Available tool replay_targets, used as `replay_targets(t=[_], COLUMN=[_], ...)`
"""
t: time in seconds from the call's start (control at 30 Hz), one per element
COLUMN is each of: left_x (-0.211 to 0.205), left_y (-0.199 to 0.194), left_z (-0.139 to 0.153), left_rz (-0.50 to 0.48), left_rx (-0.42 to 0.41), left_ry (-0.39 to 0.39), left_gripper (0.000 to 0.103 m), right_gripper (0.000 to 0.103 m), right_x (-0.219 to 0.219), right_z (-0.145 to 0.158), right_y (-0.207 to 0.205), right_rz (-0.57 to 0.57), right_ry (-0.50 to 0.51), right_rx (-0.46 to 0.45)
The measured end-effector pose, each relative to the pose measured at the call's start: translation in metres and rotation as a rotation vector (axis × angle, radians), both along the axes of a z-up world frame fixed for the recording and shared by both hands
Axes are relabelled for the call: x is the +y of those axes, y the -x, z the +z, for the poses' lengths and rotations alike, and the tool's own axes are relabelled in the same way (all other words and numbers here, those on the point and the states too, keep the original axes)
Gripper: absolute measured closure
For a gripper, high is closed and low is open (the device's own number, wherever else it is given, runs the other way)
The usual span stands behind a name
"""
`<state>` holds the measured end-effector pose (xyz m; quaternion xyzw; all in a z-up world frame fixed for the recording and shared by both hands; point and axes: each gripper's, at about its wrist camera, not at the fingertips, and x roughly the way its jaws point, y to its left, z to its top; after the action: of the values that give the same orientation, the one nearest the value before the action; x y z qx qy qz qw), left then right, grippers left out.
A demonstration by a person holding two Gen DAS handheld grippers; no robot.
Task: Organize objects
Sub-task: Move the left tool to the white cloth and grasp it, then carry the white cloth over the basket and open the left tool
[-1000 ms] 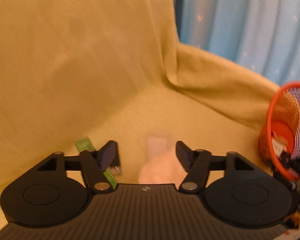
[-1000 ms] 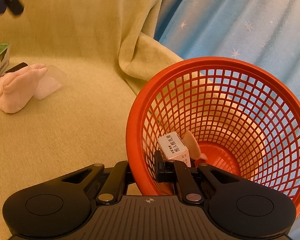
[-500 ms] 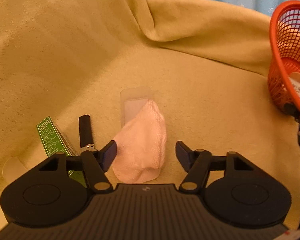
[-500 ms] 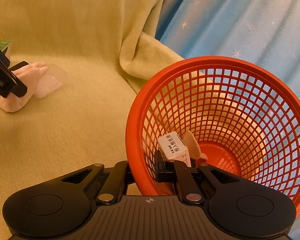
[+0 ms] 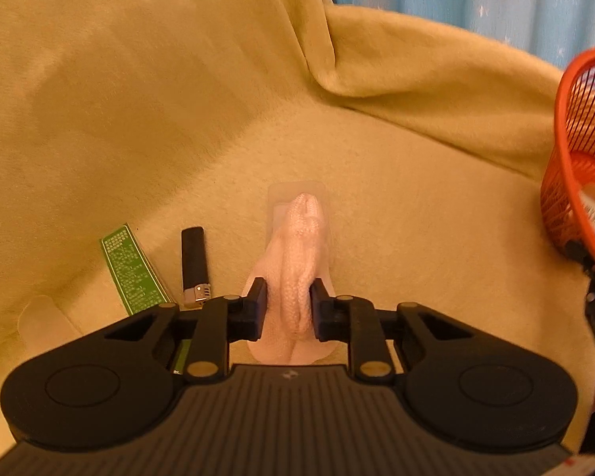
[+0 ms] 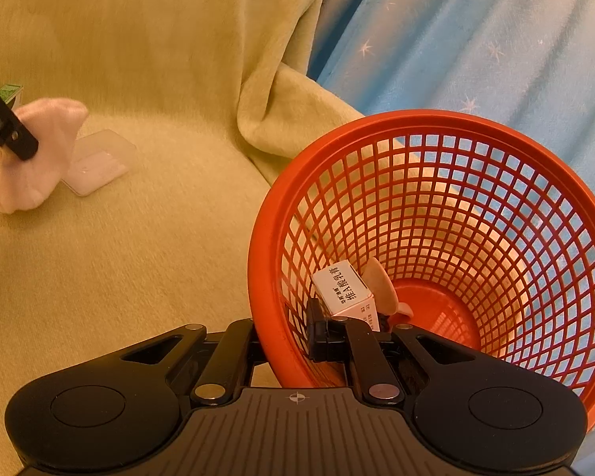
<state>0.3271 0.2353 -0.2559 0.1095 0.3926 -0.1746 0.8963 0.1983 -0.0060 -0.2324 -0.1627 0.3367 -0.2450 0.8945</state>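
— Basket first: what does it look like?
— Orange plastic mesh, tipped on its side on the yellow-green blanket, near the blanket's right edge by the blue starred curtain. The right gripper is clamped on its rim, one finger inside, one outside. A white printed box and a tan rounded piece lie inside.
— And the pink thing?
— The pink knitted sock lies mid-blanket, soft and ribbed, bunched into a ridge. The left gripper has just been closing on it, and both pads now press its sides.
— Anything beside it?
— A clear plastic case touches the sock's far end. Left of the sock lie a green box and a black lighter.
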Motion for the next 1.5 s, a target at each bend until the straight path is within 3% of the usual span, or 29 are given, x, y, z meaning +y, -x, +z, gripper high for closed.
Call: replay_targets(t=[0.6, 1.07, 1.27, 1.5], left_x=[-0.007, -0.026, -0.036, -0.058], left_y=[0.024, 0.033, 0.037, 0.042], left_z=[0.063, 0.080, 0.088, 0.104], left_rz=[-0.036, -0.095, -0.147, -0.274], left_rx=[-0.074, -0.098, -0.088, -0.065], left_ry=[0.158, 0.191, 0.221, 0.256], left_gripper=[0.085, 0.085, 0.085, 0.085], right_gripper=[0.098, 0.098, 0.098, 0.098], right_x=[0.001, 0.002, 0.002, 0.002], right_z=[0.000, 0.001, 0.001, 0.001], right_y=[0.001, 0.001, 0.002, 0.002], right_rz=[0.001, 0.001, 0.001, 0.000], right_ry=[0.001, 0.000, 0.000, -0.002], right_rx=[0.002, 0.000, 0.001, 0.000])
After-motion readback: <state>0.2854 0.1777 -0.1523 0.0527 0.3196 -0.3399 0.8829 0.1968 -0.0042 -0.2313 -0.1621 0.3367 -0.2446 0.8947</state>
